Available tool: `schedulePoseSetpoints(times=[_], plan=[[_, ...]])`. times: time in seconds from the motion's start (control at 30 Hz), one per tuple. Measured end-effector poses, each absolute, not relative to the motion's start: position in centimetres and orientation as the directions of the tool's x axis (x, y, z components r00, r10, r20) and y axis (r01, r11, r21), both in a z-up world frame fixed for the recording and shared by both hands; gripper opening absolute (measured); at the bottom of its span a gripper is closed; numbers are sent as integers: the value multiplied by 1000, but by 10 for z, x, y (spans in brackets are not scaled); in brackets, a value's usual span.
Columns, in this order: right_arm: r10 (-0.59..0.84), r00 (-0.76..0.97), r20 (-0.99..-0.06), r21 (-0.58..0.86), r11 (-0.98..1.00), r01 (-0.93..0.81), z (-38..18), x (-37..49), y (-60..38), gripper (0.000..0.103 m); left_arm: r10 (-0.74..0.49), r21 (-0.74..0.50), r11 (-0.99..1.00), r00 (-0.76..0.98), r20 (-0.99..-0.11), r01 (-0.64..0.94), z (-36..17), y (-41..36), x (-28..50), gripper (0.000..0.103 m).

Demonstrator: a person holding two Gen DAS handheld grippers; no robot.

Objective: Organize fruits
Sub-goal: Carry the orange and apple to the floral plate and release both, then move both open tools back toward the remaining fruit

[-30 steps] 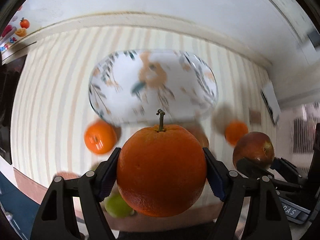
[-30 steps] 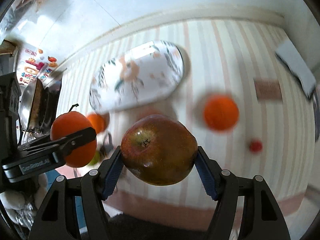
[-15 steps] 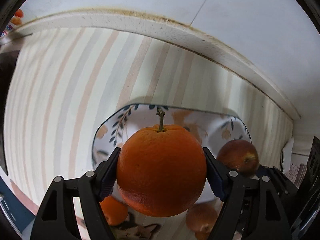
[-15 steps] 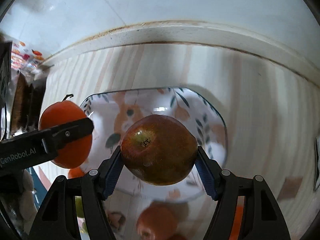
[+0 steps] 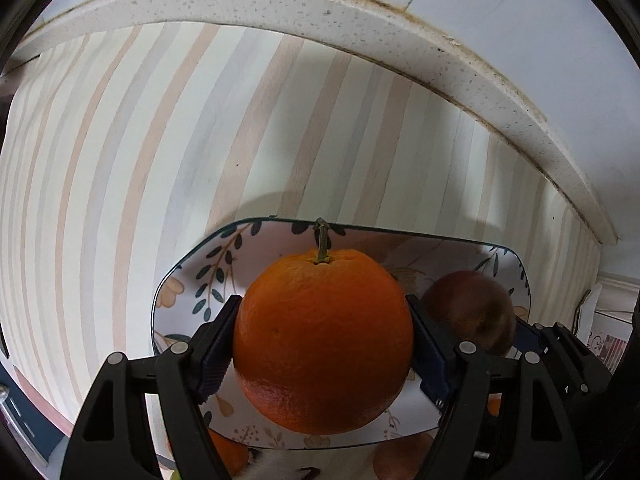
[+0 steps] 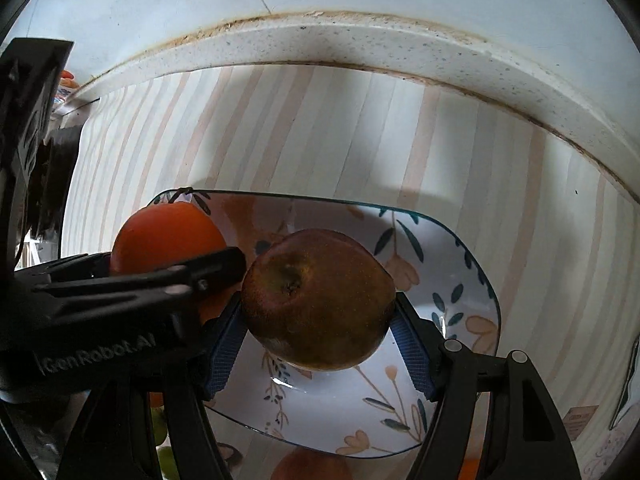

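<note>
My left gripper (image 5: 322, 354) is shut on a large orange (image 5: 323, 340) with a short stem and holds it over the left part of a floral plate (image 5: 180, 292). My right gripper (image 6: 318, 340) is shut on a dark red apple (image 6: 320, 300) and holds it over the same plate (image 6: 460, 280). The two fruits sit side by side; the apple (image 5: 472, 312) shows to the right in the left wrist view, the orange (image 6: 164, 232) to the left in the right wrist view.
The plate stands on a striped cloth (image 5: 120, 160) near a speckled white ledge (image 5: 360, 12) and the wall. More oranges (image 5: 228, 456) and a green fruit (image 6: 168, 460) lie near the plate's near edge, mostly hidden.
Both grippers have moved forward and lower, each with its fruit, and now hang close over the plate. The plate fills more of both views.
</note>
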State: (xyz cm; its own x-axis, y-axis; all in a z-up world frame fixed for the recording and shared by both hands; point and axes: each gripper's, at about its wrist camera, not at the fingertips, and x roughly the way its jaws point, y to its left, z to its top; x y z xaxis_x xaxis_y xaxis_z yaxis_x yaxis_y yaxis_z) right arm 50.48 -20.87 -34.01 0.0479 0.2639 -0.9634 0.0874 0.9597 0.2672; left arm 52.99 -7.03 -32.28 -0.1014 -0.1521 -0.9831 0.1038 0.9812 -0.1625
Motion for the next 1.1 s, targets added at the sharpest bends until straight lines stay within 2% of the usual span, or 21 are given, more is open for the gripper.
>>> schedulePoseSetpoints(times=[0.03, 0.1, 0.33, 0.47, 0.77, 1.1], plan=[[266, 49, -963, 270, 959, 90, -339, 506, -208, 87, -152, -163, 981, -103, -983, 106, -325, -72, 533, 77], [240, 47, -970, 244, 966, 91, -336, 507, -211, 92, -159, -171, 980, -113, -981, 104, -326, -73, 533, 77], [200, 69, -977, 207, 971, 117, -311, 495, -222, 92, -156, -162, 980, -56, -986, 113, -305, -68, 532, 79], [187, 82, -979, 197, 970, 144, -293, 478, -233, 92, -109, -106, 984, 19, -994, 144, -280, -67, 520, 79], [153, 148, -977, 181, 964, 196, -244, 429, -228, 92, -54, -28, 987, 163, -985, 160, -236, -34, 479, 80], [90, 243, -966, 137, 973, 185, -193, 382, -199, 92, -63, -16, 986, 282, -957, 166, -187, -7, 417, 80]])
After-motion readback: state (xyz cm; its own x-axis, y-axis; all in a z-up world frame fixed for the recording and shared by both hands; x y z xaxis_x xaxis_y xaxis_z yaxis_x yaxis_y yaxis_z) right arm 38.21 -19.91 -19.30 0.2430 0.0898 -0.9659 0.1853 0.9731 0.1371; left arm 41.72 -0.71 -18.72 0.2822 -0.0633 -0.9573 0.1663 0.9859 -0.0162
